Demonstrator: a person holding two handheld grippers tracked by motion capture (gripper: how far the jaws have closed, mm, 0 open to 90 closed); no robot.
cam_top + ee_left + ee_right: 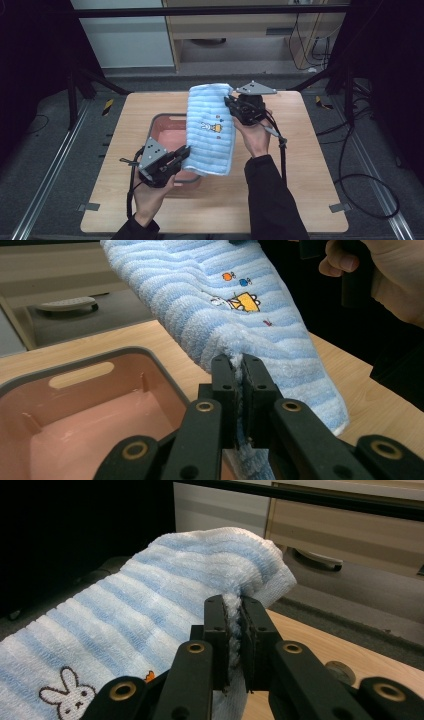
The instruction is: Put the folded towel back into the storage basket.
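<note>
High view: blue striped towel [211, 131] stretched in the air above the pink basin [161, 126], pinched at its near edge by the left gripper [184, 152] and at its far corner by the right gripper [231, 103]. Basin resting on the wooden table [305, 165].

Left gripper view: jaws clamped on a towel fold, basin [75, 405] below and to the left of the towel [210, 300].

Right gripper view: jaws pressed together on the towel [150, 610] corner, cloth trailing left.

High cam overhead; tongs cams close, share towel [210, 131].
</note>
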